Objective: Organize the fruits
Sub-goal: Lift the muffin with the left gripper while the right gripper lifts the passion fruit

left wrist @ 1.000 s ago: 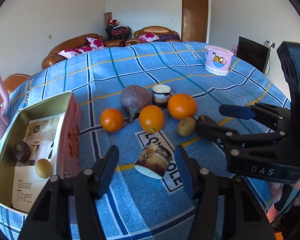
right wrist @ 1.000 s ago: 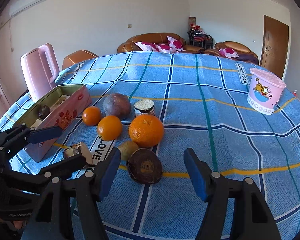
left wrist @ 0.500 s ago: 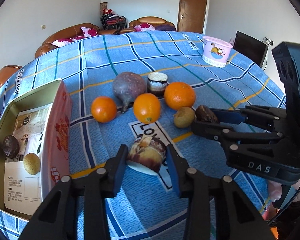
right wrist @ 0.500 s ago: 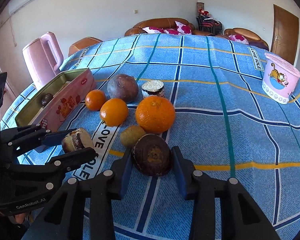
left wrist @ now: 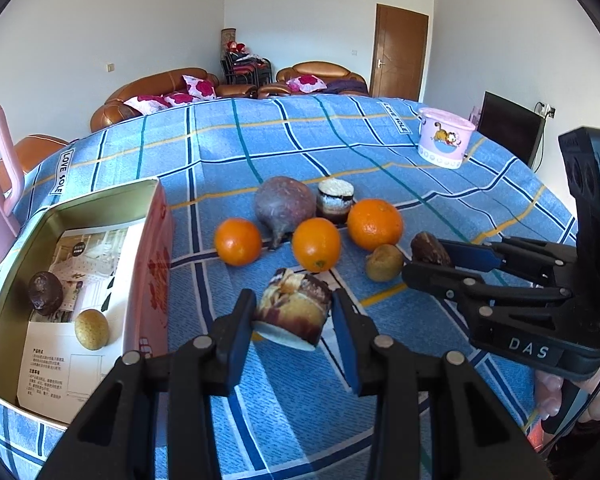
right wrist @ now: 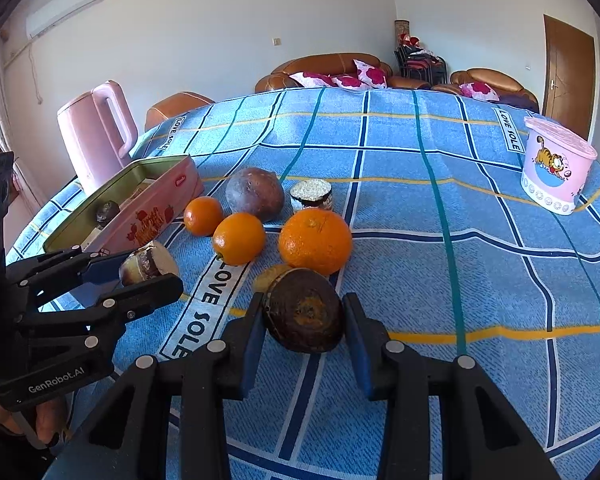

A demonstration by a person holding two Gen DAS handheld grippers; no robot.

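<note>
In the left wrist view my left gripper [left wrist: 294,300] is shut on a brown-and-cream piece [left wrist: 292,312], just right of the pink tin box [left wrist: 156,240]. The box holds a dark fruit [left wrist: 45,293] and a yellowish one [left wrist: 91,329]. My right gripper [right wrist: 303,304] is shut on a dark brown round fruit [right wrist: 304,314] in the right wrist view. Behind it lie a small brownish fruit [right wrist: 274,274], three oranges [right wrist: 315,240], a purple fruit [right wrist: 255,193] and a small white-topped piece [right wrist: 312,196].
A pink kettle [right wrist: 96,132] stands behind the tin box at the table's left edge. A pink tub with a cartoon cat [right wrist: 556,168] sits far right. The blue checked cloth [right wrist: 480,280] lies bare to the right of the fruits. Sofas stand beyond the table.
Both grippers stood open around their objects a second ago and have since closed on them. Neither hand has shifted much.
</note>
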